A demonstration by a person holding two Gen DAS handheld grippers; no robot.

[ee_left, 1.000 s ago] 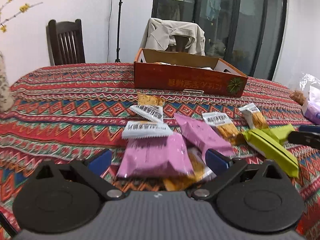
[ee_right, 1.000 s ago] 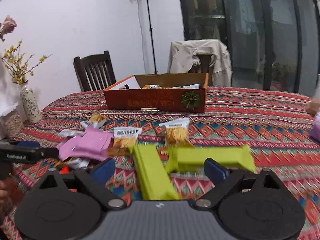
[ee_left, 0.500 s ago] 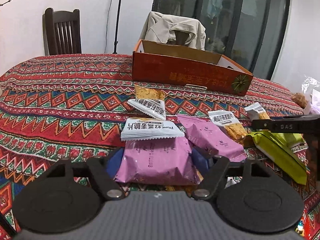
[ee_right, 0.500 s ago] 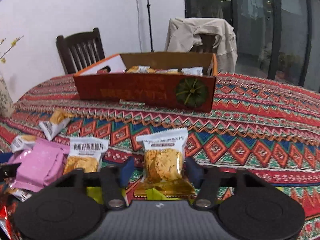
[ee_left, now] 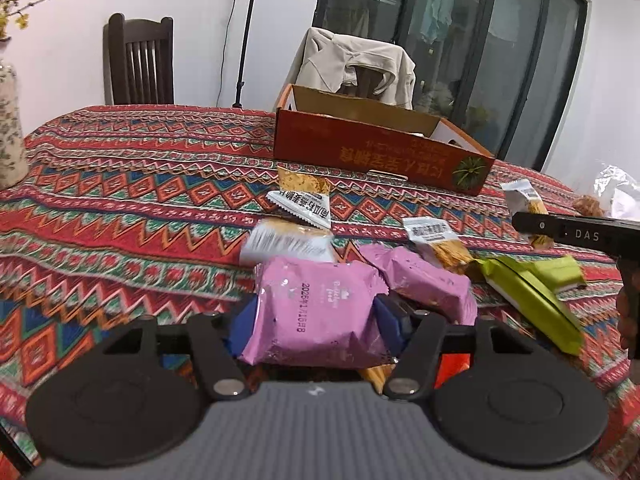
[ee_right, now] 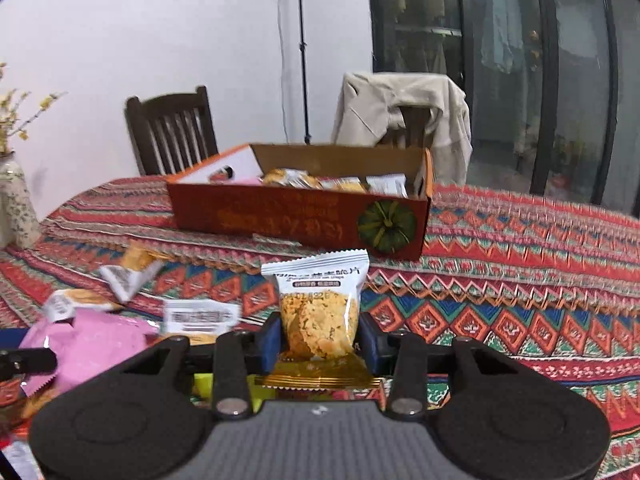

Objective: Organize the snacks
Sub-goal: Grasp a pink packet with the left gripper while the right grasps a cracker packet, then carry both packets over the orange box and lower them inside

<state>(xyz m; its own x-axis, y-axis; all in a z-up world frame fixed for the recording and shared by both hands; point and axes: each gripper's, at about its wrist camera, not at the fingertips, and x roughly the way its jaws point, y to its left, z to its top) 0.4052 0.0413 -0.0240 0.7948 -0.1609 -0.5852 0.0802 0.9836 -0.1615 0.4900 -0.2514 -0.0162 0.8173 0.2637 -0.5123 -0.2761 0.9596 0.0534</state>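
Table (ee_left: 120, 184): one orange box (ee_left: 376, 152), two pink packets (ee_left: 320, 316), two green bars (ee_left: 532, 292).
Your left gripper (ee_left: 316, 320): just closed, squeezing one pink packet.
Your right gripper (ee_right: 320, 332): just closed, squeezing one cracker packet (ee_right: 318, 308).

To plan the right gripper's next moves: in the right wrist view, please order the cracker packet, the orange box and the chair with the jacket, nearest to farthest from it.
1. Cracker packet: between the right gripper pads.
2. Orange box: straight ahead, mid-table.
3. Chair with the jacket: behind the box, off the table.

Both grippers (ee_left: 316, 316) (ee_right: 320, 336) just closed, each clamping something.
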